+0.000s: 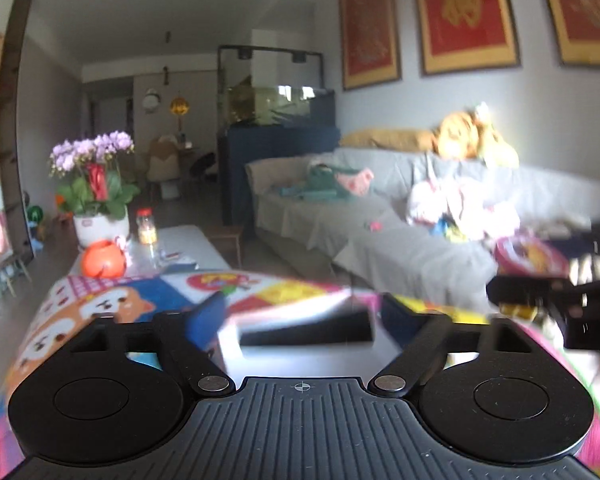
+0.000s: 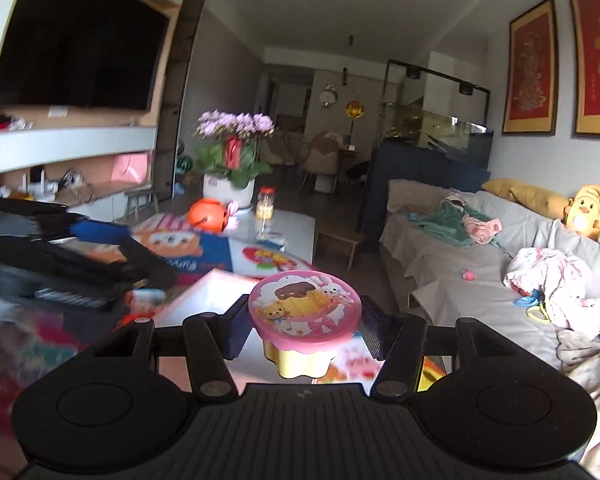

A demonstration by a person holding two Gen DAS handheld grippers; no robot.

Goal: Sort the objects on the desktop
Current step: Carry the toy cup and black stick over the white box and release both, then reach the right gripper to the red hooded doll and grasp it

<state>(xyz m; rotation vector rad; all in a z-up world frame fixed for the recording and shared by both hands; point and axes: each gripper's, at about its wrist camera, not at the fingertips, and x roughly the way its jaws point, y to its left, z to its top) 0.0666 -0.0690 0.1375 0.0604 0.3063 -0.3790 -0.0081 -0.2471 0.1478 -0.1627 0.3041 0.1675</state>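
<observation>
Right gripper point(image 2: 304, 330) clenched on a small yellow tub with a pink cartoon lid point(image 2: 304, 306), one finger pressed against each side of it, the tub upright and lifted clear above the counter point(image 2: 296, 236). Bear and rabbit printed on the lid, scalloped yellow base showing beneath. Left gripper point(image 1: 300, 320) released, fingers spread wide with nothing between them, blurred at the tips, hovering over a colourful cartoon-printed mat point(image 1: 112, 304) that covers the near end of the counter. Same tub visible at the right edge of the left wrist view point(image 1: 530, 256), held there in the blurred dark shape of the other gripper. Farther along the counter: an orange pumpkin-shaped bucket point(image 2: 207, 216), a white pot of purple orchids point(image 2: 230, 160) and a clear jar with a red cap point(image 2: 266, 202), standing close together, well apart from the tub. To the right, a grey sofa point(image 2: 452, 264) strewn with crumpled clothes point(image 2: 556, 280) and yellow plush toys point(image 2: 586, 210). Red framed hangings point(image 2: 532, 68) on the wall above the sofa, a dark screen point(image 2: 80, 40) on the left wall, a fish tank point(image 2: 436, 120) on a blue cabinet farther back.
</observation>
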